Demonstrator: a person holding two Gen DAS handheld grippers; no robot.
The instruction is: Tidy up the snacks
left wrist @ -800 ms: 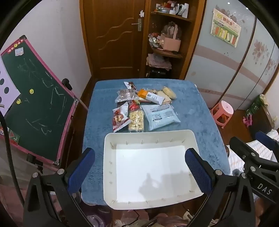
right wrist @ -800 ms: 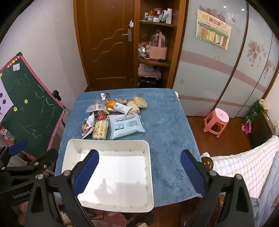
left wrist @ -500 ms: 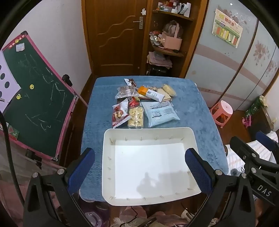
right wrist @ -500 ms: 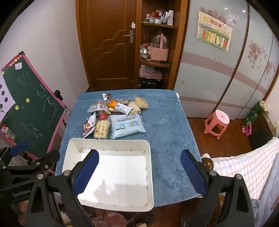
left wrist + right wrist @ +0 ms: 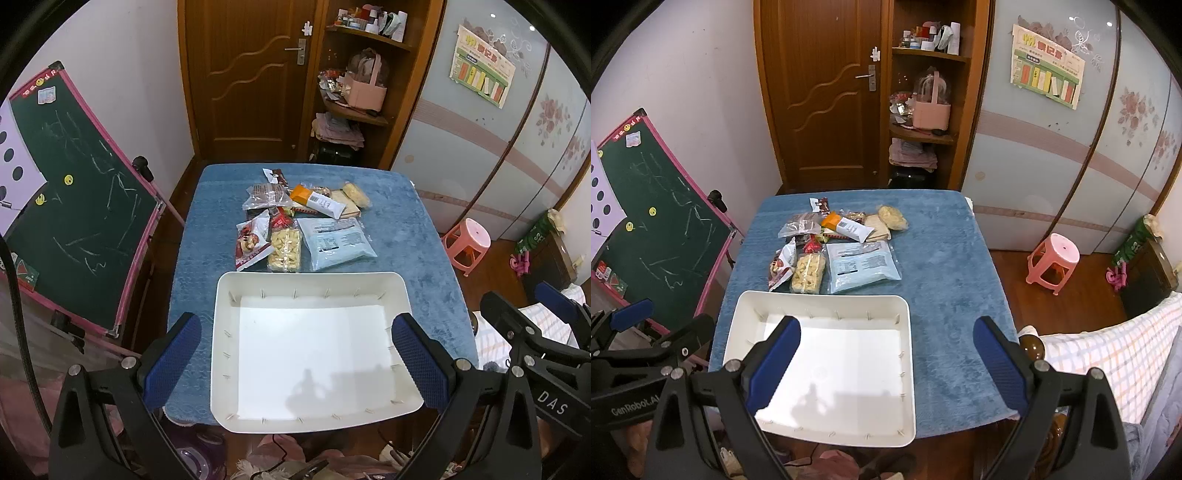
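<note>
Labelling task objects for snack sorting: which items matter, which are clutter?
Job:
white plastic tray
pale blue flat packet
clear bag of yellow puffs
red-and-white wrapper
orange-and-white tube pack

Clutter:
green chalkboard with pink frame
pink plastic stool
pink basket on shelf

- A room in a home, lived in and a bit cluttered.
- A wooden door (image 5: 827,96) beside corner shelves (image 5: 923,92) with bottles, a pink basket and folded cloth.
- Sliding wardrobe doors (image 5: 1071,155) with flower prints.
- A child's chalkboard easel (image 5: 661,229) and a pink plastic stool (image 5: 1052,262).
- A blue cloth covers the counter (image 5: 945,280).
</note>
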